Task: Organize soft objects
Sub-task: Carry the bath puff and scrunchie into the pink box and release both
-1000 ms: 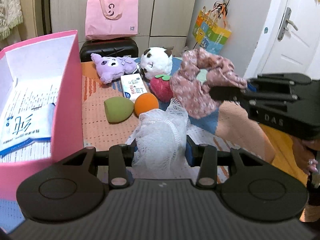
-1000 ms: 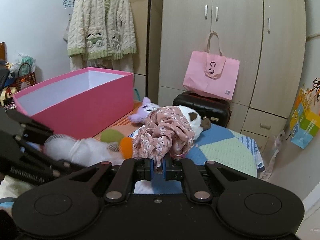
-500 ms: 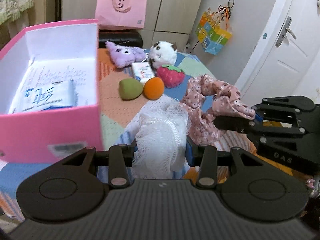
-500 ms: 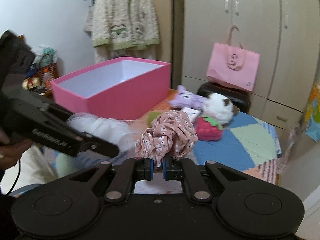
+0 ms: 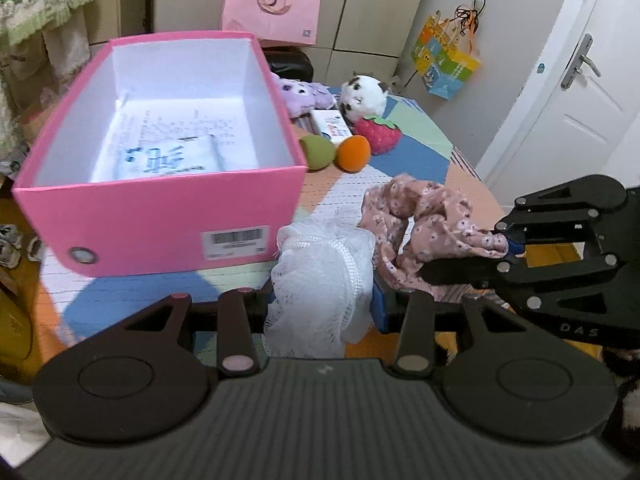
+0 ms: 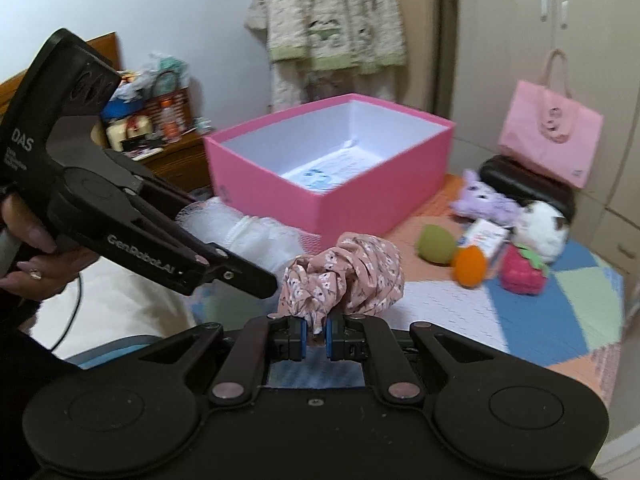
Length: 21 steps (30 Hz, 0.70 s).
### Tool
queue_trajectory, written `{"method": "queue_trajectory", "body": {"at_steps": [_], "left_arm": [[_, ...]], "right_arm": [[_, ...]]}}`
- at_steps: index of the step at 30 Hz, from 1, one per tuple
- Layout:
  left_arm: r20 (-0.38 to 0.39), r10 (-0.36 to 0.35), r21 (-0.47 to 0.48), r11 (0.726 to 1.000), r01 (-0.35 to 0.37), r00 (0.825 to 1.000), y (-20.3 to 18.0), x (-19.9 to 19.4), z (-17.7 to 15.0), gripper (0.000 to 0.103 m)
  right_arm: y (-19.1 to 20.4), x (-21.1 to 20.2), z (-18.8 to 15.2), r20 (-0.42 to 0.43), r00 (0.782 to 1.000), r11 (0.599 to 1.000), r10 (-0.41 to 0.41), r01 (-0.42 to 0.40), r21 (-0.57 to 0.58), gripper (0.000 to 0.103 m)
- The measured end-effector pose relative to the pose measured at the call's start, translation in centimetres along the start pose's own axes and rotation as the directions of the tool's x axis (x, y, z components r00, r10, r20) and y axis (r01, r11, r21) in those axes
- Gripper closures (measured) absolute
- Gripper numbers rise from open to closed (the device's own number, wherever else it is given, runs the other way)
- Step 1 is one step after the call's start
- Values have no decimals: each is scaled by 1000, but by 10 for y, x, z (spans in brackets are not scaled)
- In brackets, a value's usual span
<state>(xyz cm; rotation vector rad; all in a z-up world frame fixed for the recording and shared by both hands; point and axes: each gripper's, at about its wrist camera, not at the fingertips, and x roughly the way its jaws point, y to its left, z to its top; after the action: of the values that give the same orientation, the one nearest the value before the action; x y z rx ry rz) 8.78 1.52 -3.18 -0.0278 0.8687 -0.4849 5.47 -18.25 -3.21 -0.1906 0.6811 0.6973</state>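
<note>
The left gripper (image 5: 322,300) is clamped on the white mesh bath puff (image 5: 320,280), held just short of the near wall of the pink box (image 5: 160,216); the puff bulges out above and below the fingers and its top reaches roughly level with the box's barcode label. The right gripper (image 6: 316,336) is pinched tight on a fold of the pink floral scrunchie (image 6: 344,276); in the left wrist view the scrunchie (image 5: 424,224) hangs just right of the puff, the two nearly touching.

The box stands open, its rim unobstructed; inside lie a printed sheet and a white tissue pack (image 5: 168,158) on the floor, with bare floor around them. The box's right wall runs close to the green sponge (image 5: 318,153) and the orange sponge (image 5: 353,153); behind these sit a strawberry plush (image 5: 380,134), a small printed packet (image 5: 332,124), a white plush (image 5: 362,94) and a purple plush (image 5: 306,94), crowded toward the far edge of the patchwork mat (image 5: 412,156). The mat in front of the box and to the scrunchie's right is uncluttered.
</note>
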Motion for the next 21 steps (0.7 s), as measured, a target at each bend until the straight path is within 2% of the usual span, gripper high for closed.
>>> {"method": "queue_trajectory", "body": {"at_steps": [7, 11, 16, 21], "left_arm": [[46, 23, 35, 999, -24, 999, 14, -31, 9, 61], [116, 32, 52, 998, -38, 993, 25, -45, 24, 61], [174, 26, 64, 997, -37, 984, 41, -49, 49, 61], [248, 37, 86, 995, -60, 968, 54, -47, 83, 60]], "right_arm": [[25, 3, 33, 1, 998, 995, 65, -64, -70, 93], [27, 11, 54, 9, 995, 992, 97, -95, -87, 93], [23, 21, 81, 63, 996, 991, 65, -57, -123, 93], [7, 32, 112, 132, 991, 992, 32, -15, -126, 93]]}}
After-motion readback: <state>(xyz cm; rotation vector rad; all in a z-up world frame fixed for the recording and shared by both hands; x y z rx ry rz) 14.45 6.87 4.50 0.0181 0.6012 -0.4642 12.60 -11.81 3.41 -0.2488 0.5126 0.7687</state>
